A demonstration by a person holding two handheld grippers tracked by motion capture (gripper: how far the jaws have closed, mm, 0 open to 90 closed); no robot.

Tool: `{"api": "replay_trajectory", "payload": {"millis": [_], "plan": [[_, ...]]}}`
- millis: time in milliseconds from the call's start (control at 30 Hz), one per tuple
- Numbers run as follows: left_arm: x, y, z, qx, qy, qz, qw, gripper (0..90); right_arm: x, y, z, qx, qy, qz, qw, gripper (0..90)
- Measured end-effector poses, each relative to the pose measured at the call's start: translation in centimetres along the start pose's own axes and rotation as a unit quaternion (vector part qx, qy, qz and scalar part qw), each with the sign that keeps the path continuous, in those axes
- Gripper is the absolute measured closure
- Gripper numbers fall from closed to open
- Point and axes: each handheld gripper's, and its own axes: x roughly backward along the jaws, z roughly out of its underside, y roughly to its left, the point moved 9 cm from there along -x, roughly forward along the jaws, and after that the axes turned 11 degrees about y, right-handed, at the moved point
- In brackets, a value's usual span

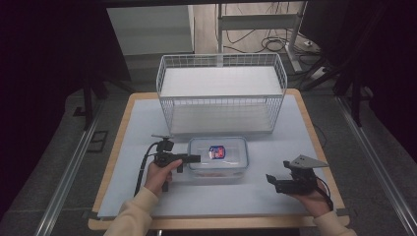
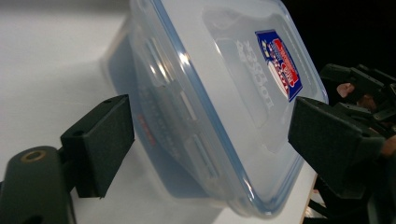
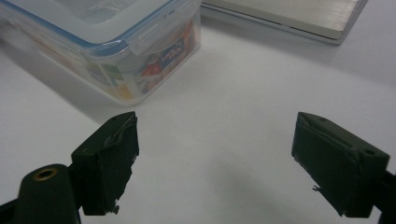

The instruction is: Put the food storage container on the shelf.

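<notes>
Just one lidded container (image 1: 218, 156), one wire basket (image 1: 221, 93), two grippers, fingers wide, both empty.

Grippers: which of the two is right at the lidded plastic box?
The left gripper. Its open jaws straddle the near-left end of the box, with no contact visible. The right gripper sits open on the white mat, well off to the box's right.
</notes>
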Motion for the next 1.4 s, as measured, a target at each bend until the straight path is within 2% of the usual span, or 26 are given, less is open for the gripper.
{"api": "replay_trajectory", "payload": {"millis": [133, 433, 567, 667, 767, 933, 1000, 1067, 1133, 1233, 1400], "plan": [[-0.3, 0.0, 0.1, 0.005, 0.006, 0.010, 0.9999, 16.8, 0.1, -0.2, 0.0, -0.003, -0.001, -0.001, 1.0000, 15.1], [0.2, 0.0, 0.0, 0.006, -0.012, 0.007, 0.9999, 24.7, -0.1, 0.1, -0.3, -0.003, -0.002, -0.007, 1.0000, 15.2], [0.3, 0.2, 0.0, 0.012, -0.017, 0.012, 0.9997, 27.0, -0.2, 0.3, -1.2, -0.004, -0.005, -0.013, 0.9999, 15.5], [0.4, 0.2, 0.0, 0.014, -0.019, 0.013, 0.9996, 27.8, -0.3, 0.7, -2.3, -0.011, -0.010, -0.030, 0.9994, 15.8], [0.4, 0.2, 0.0, 0.014, -0.020, 0.015, 0.9996, 28.2, -0.5, 1.3, -3.5, -0.035, -0.011, -0.076, 0.9964, 16.1], [0.4, 0.2, 0.0, 0.013, -0.020, 0.015, 0.9996, 28.2, -1.8, 2.4, -5.0, -0.040, 0.011, -0.124, 0.9914, 15.8], [0.4, 0.2, 0.0, 0.013, -0.020, 0.015, 0.9996, 28.3, -2.6, 2.9, -5.5, -0.040, 0.018, -0.135, 0.9899, 15.9], [0.4, 0.2, 0.0, 0.013, -0.020, 0.015, 0.9996, 28.3, -3.4, 3.2, -6.0, -0.049, 0.026, -0.151, 0.9870, 15.9], [0.4, 0.2, 0.0, 0.013, -0.020, 0.015, 0.9996, 28.2, -4.0, 3.2, -6.5, -0.060, 0.031, -0.158, 0.9852, 16.0], [0.4, 0.2, 0.0, 0.013, -0.020, 0.015, 0.9996, 28.2, -4.6, 3.0, -7.1, -0.086, 0.036, -0.174, 0.9802, 16.0], [0.4, 0.2, 0.0, 0.012, -0.021, 0.015, 0.9996, 28.2, -5.9, 2.2, -7.4, -0.123, 0.051, -0.184, 0.9739, 20.2]]}}
